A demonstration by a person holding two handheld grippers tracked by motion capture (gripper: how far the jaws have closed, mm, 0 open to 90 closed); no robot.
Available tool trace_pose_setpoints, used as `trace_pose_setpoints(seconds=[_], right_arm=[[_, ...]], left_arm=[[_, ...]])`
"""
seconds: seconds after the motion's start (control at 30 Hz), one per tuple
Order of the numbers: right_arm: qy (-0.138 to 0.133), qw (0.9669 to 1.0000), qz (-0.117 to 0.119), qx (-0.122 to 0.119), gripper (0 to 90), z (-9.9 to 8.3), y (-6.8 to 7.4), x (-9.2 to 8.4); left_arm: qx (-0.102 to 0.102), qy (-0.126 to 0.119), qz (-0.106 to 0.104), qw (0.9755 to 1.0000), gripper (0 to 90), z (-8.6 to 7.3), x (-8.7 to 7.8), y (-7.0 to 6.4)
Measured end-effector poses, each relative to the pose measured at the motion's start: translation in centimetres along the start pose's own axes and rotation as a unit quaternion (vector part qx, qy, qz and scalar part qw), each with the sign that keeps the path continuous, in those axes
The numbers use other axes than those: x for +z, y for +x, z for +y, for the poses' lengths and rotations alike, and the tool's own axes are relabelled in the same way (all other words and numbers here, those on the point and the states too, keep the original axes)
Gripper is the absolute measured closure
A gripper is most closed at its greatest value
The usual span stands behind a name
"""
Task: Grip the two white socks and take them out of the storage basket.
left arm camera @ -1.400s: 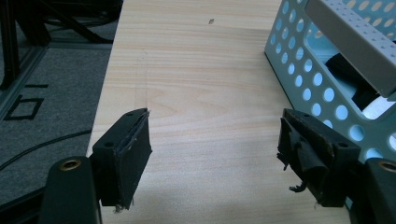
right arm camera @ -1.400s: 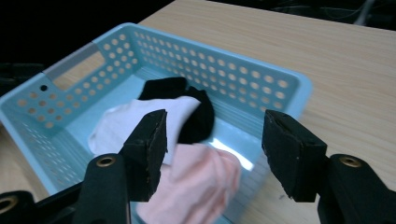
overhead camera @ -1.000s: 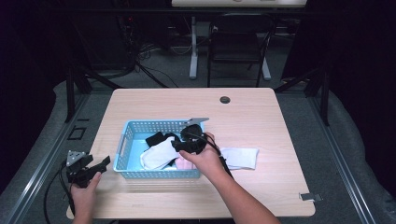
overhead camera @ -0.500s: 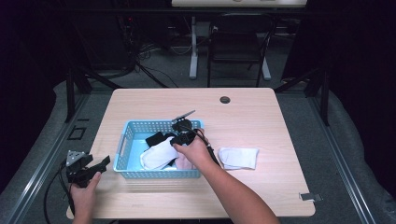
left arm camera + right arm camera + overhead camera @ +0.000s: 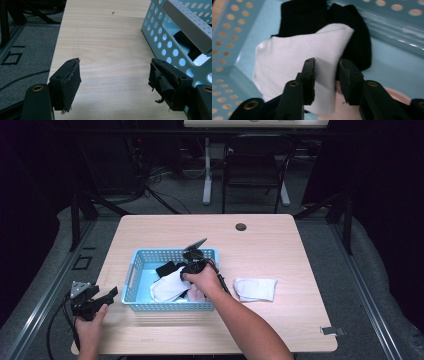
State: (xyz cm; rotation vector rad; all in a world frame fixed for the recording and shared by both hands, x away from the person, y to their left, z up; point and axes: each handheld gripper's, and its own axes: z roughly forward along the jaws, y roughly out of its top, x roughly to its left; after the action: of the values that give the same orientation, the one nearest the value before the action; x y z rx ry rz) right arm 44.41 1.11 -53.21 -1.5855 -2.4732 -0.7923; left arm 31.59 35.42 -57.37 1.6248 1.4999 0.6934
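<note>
1. Count first: one blue basket [image 5: 131, 279] on my desk [image 5: 300, 250], and two white socks, one [image 5: 170, 285] inside the basket and one [image 5: 256, 289] lying flat on the desk just right of it. Black socks [image 5: 166, 268] sit in the basket too; how many, I cannot tell.
2. My right tongs [image 5: 186, 270] are down in the basket. In the right gripper view they [image 5: 326, 75] stand partly open, a fold of the white sock [image 5: 287, 65] between the jaws, the black socks [image 5: 357, 40] lying behind it.
3. Those jaws have just been closing on the fold; whether the pads already press on the cloth, I cannot tell.
4. My left tongs [image 5: 95, 300] hover at the desk's near left edge, left of the basket. In the left gripper view they [image 5: 115, 82] are wide open, gripping nothing, bare desk [image 5: 110, 45] between them and the basket [image 5: 160, 37] just to one side.
5. Against a second ago: my right hand [image 5: 202, 280] has gone further left and deeper into the basket. The left tongs have stayed put.
</note>
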Motion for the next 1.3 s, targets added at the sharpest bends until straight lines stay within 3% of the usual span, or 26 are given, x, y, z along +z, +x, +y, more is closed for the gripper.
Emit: trace_pose_setpoints(seconds=[0.17, 0.33, 0.5, 0.57, 0.67, 0.73, 0.9, 1.13, 1.3], right_arm=[[-0.032, 0.999, 0.003, -0.032, 85.0, -0.2, 1.4, -1.0], [-0.091, 0.9927, -0.003, -0.079, 86.2, -0.7, 2.8, -2.4], [-0.138, 0.9808, -0.014, -0.136, 86.3, -1.6, 4.5, -4.4], [-0.164, 0.9725, -0.014, -0.165, 86.3, -2.2, 5.3, -5.3], [-0.205, 0.9572, -0.021, -0.203, 86.5, -3.0, 6.5, -6.6], [-0.224, 0.9519, -0.017, -0.209, 86.5, -3.5, 7.0, -7.3], [-0.263, 0.9438, 0.008, -0.2, 86.6, -4.2, 7.3, -9.3], [-0.303, 0.937, 0.035, -0.17, 86.7, -4.8, 6.6, -12.4], [-0.33, 0.9301, 0.027, -0.16, 86.8, -5.7, 5.3, -14.9]], left_arm=[[0.0, 0.0, 0.0, 1.0, 25.3, 0.0, 0.0, 0.0], [0.0, 0.0, 0.0, 1.0, 25.3, 0.0, 0.0, 0.0], [0.001, 0.0, 0.001, 1.0, 25.3, 0.0, 0.0, -0.1], [0.0, 0.001, 0.001, 1.0, 25.3, 0.0, 0.0, 0.0], [0.002, -0.003, 0.001, 1.0, 25.3, 0.0, 0.1, -0.2], [0.003, 0.001, 0.002, 1.0, 25.3, 0.0, 0.0, -0.2], [0.001, -0.003, 0.001, 1.0, 25.3, 0.0, 0.1, -0.2], [0.002, -0.002, 0.002, 1.0, 25.3, 0.0, 0.1, -0.1], [0.004, -0.002, 0.002, 1.0, 25.3, 0.0, 0.1, -0.3]])
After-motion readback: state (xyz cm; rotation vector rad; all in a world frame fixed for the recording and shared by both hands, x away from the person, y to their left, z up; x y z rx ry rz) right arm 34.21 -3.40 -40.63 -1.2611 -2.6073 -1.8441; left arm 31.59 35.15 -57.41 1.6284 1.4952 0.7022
